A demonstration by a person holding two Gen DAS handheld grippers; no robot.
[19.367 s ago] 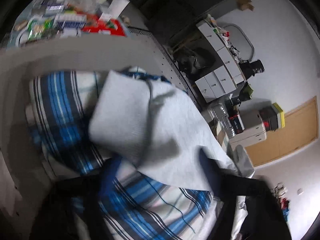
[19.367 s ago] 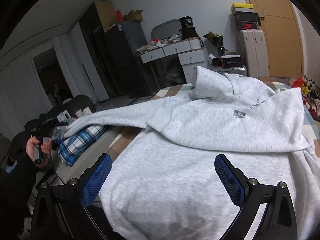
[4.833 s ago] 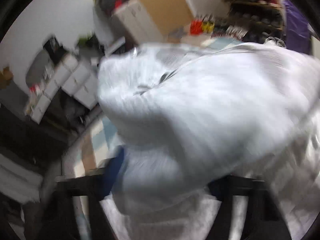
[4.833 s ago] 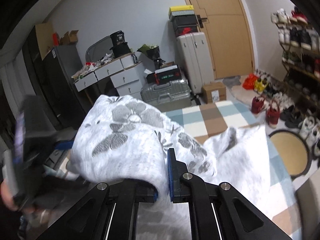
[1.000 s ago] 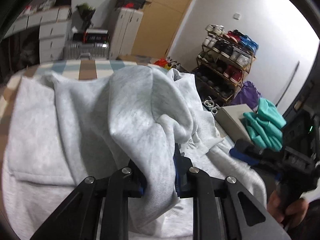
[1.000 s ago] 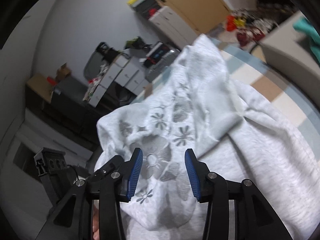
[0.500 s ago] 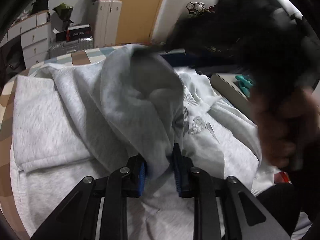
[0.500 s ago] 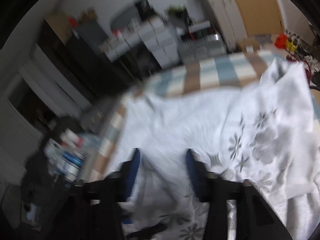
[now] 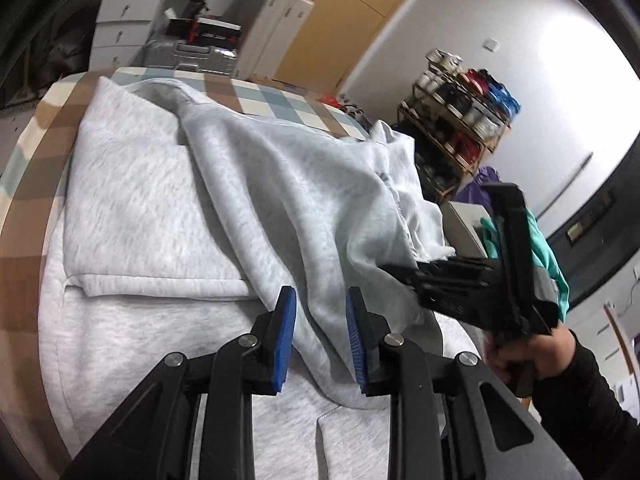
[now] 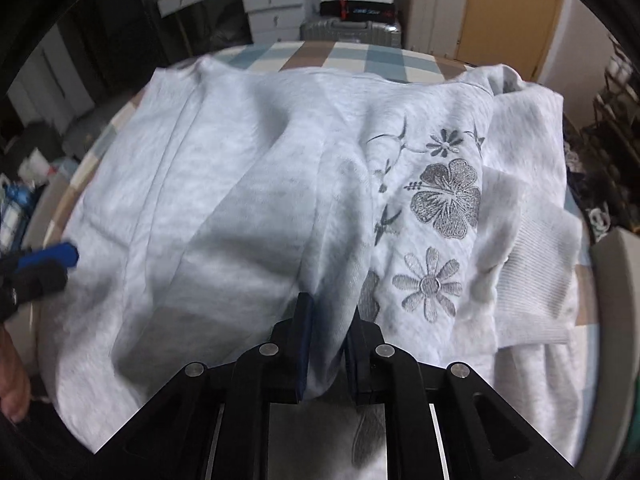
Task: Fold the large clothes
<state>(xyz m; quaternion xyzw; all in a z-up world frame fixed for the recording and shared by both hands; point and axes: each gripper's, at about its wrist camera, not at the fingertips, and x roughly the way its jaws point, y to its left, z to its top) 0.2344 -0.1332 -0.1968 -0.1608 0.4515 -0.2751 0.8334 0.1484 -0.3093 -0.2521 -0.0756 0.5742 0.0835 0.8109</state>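
Grey sweatshirt: lies spread over the checked tablecloth on the table, rumpled, one flat folded panel at the left and a long ridge of cloth running across it toward the near edge. Flower embroidery faces up on the right-hand part.

Left tongs: blue pads parted by a modest gap. The ridge of the sweatshirt runs down between them; whether either pad touches the cloth cannot be told. They sit at the near edge of the sweatshirt, just below the folded panel's hem.

Right tongs: pads drawn close, pinching a thick fold of the sweatshirt that bulges up between them, just left of the embroidered daisy. In the left wrist view this tool shows at the right, held in the person's hand, its tip against the cloth's ragged edge.

Background: shoe rack, white drawers, silver suitcase, teal garment.
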